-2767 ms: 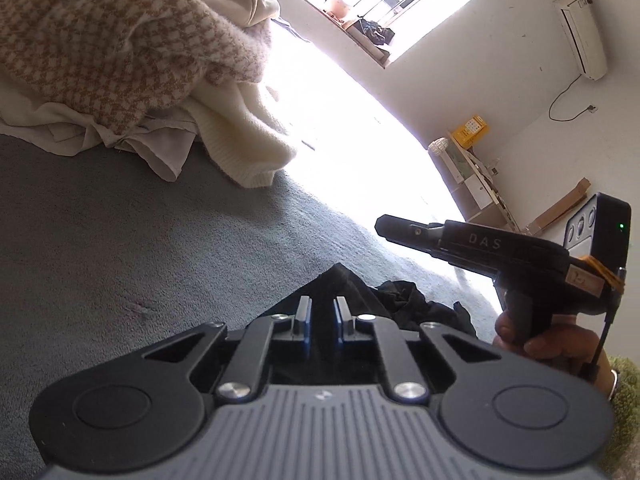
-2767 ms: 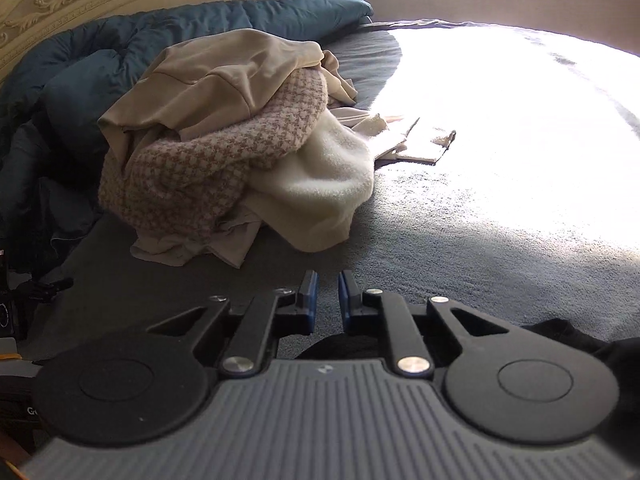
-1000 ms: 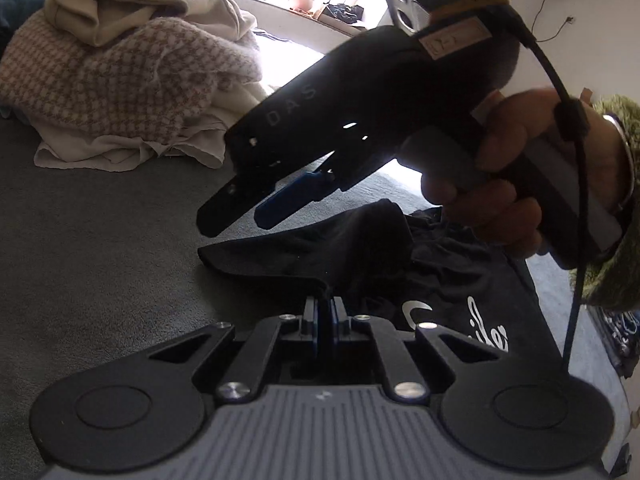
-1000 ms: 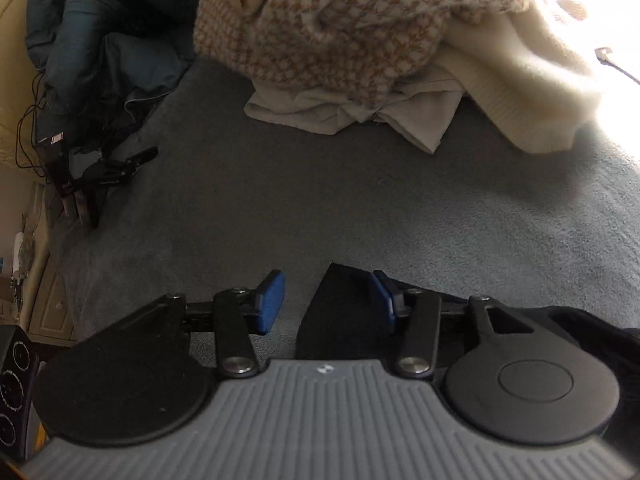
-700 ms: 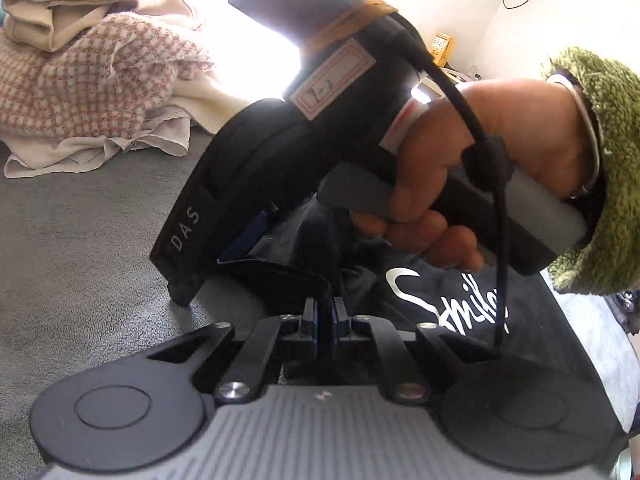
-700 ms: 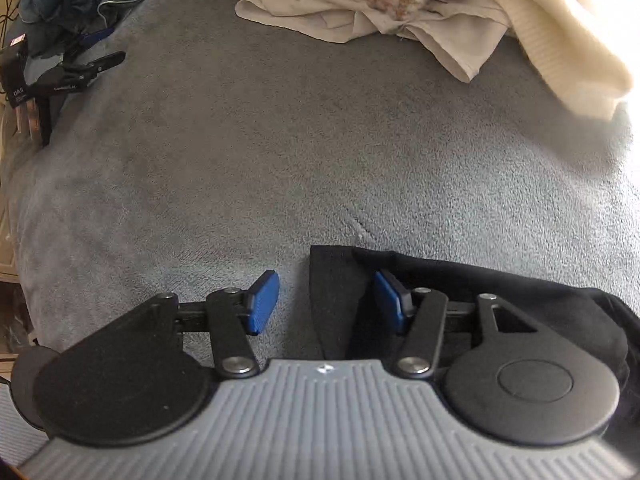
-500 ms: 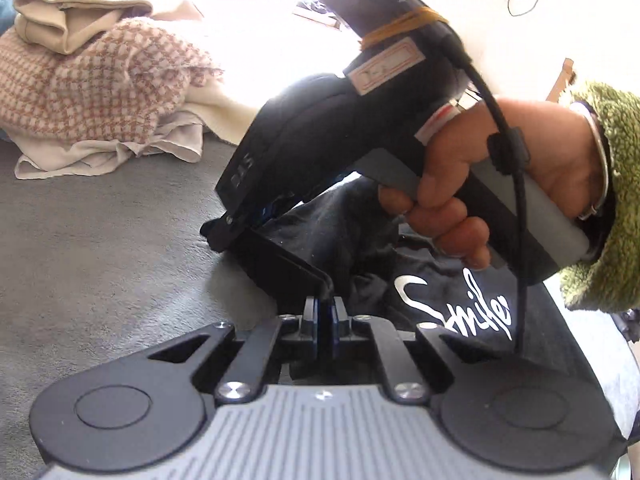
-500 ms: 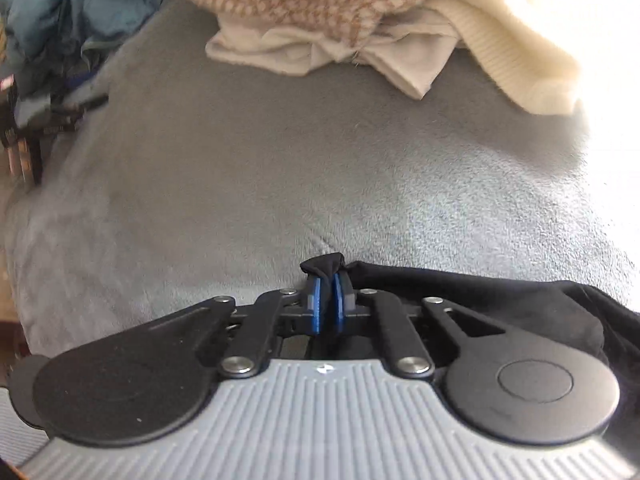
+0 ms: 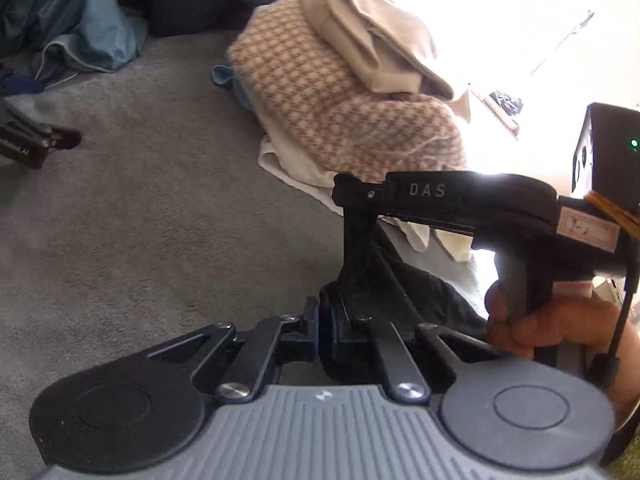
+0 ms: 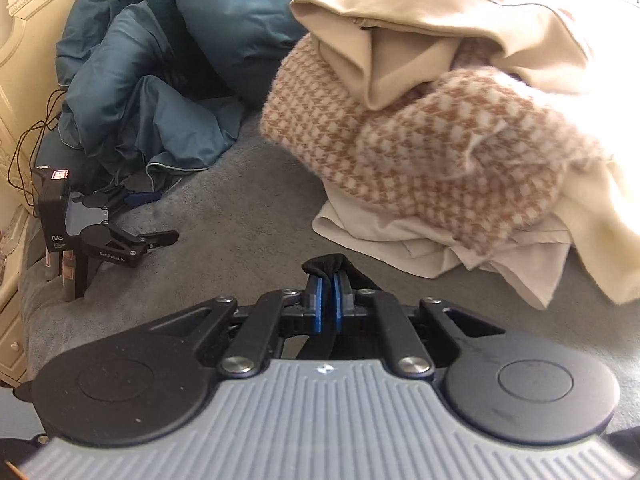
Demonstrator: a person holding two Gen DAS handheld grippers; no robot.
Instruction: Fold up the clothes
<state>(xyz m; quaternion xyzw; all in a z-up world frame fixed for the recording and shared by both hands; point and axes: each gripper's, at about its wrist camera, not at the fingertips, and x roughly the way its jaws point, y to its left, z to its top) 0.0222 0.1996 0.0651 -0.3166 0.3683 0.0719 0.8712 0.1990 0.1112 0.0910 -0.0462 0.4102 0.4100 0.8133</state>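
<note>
A black T-shirt [image 9: 424, 292] lies crumpled on the grey bed cover [image 9: 160, 220]. In the left wrist view my left gripper [image 9: 328, 312] is shut on a fold of its fabric. My right gripper [image 9: 346, 192] comes in from the right, held by a hand [image 9: 532, 328], and a strip of the black cloth hangs taut from its tip down to my left gripper. In the right wrist view my right gripper [image 10: 329, 280] is shut, with a bunch of the black T-shirt [image 10: 326, 262] pinched between the blue pads [image 10: 318, 304].
A pile of clothes sits just beyond: a brown-and-white checked knit [image 10: 420, 152], a beige garment [image 10: 420, 20] on top, and cream cloth [image 10: 440, 248] underneath. A blue duvet [image 10: 168, 60] lies at the back left. A spare gripper device [image 10: 112, 240] rests at the bed's left edge by the headboard [image 10: 16, 40].
My right gripper has shut on the T-shirt's edge and drawn away to the right, pulling the cloth up. Both views have swung toward the pile and the duvet. My left gripper has kept its grip.
</note>
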